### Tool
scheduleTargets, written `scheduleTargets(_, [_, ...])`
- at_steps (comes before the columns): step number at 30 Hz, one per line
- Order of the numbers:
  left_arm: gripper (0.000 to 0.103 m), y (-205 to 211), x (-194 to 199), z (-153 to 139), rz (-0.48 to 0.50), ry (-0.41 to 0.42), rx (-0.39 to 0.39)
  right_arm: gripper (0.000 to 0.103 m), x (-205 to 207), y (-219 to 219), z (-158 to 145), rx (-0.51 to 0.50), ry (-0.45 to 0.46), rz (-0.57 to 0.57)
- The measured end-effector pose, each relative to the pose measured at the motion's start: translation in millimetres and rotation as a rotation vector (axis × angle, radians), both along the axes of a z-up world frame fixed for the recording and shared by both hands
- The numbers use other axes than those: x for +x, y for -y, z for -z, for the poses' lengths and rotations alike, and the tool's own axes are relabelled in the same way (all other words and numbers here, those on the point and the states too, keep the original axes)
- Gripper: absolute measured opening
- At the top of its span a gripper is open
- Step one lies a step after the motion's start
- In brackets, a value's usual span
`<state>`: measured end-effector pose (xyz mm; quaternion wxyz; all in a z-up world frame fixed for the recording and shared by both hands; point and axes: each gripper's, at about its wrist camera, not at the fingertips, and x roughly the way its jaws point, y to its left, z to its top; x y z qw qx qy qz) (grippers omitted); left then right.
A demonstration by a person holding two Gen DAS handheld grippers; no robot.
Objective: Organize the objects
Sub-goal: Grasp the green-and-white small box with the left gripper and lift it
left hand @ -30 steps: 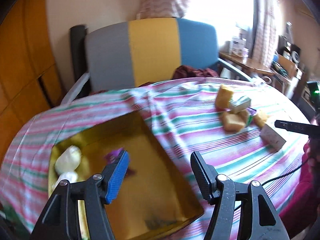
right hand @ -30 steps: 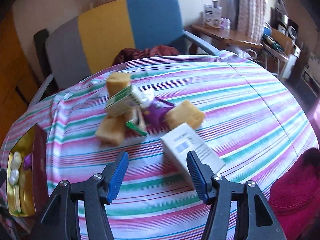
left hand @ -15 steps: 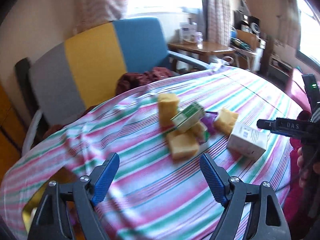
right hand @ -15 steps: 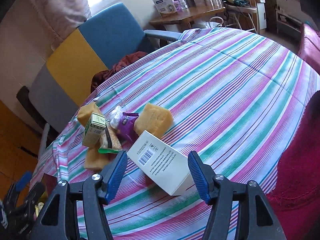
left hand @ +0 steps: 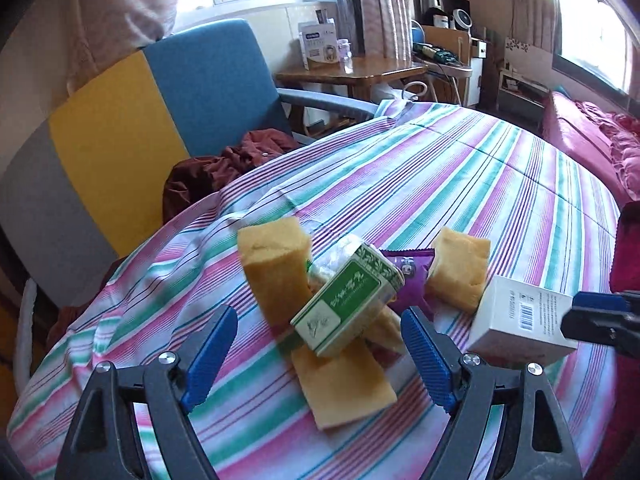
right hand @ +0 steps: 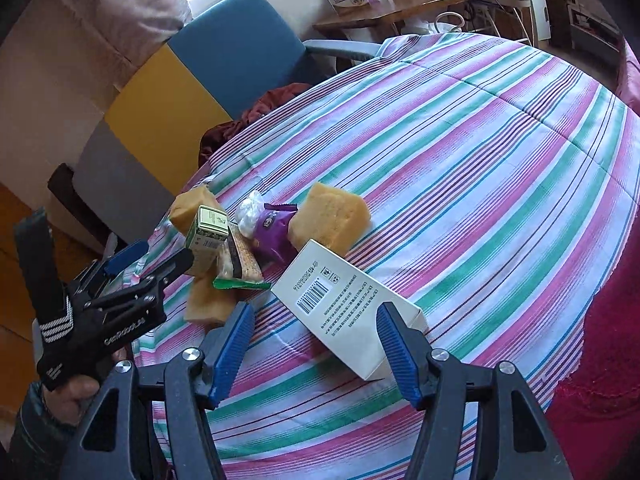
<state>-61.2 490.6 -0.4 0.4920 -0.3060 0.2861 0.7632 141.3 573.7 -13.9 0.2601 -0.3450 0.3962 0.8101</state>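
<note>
Striped cloth covers the round tabletop. Right tool (right hand: 314, 344) hangs part-open and empty, straddling the near end of the white box (right hand: 348, 306), whose long axis runs away toward the sponge pile. Left tool (left hand: 318, 354), open and empty, faces the green carton (left hand: 346, 306).

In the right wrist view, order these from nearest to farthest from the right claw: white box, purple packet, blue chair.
1. white box: between the open right claw fingers.
2. purple packet: mid-table, in the pile.
3. blue chair: beyond the table edge, upper left.
</note>
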Motion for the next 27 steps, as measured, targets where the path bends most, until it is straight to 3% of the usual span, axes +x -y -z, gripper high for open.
scheduleTargets(7, [0.081,-28.7,-11.1,18.1,0.057,0.049,-0.028,0.065,0.1,-0.2,3.1,-0.021,0.003,-0.006])
scheduleTargets(8, [0.068,-32.6,-11.7,22.0,0.067,0.062,-0.041,0.065,0.7,-0.8,3.5,-0.024,0.001,-0.004])
scheduleTargets(10, [0.051,-36.1,-11.0,27.4,0.078,0.105,-0.06,0.065,1.0,-1.9,3.6,-0.027,0.001,-0.002])
scheduleTargets(14, [0.033,-26.9,-6.0,21.6,0.064,0.154,-0.024,0.065,0.8,-1.7,3.3,-0.025,0.004,-0.003])
scheduleTargets(27, [0.032,57.8,18.0,6.8,-0.057,0.306,0.055,0.065,-4.1,-1.7,3.6,0.005,0.034,0.009])
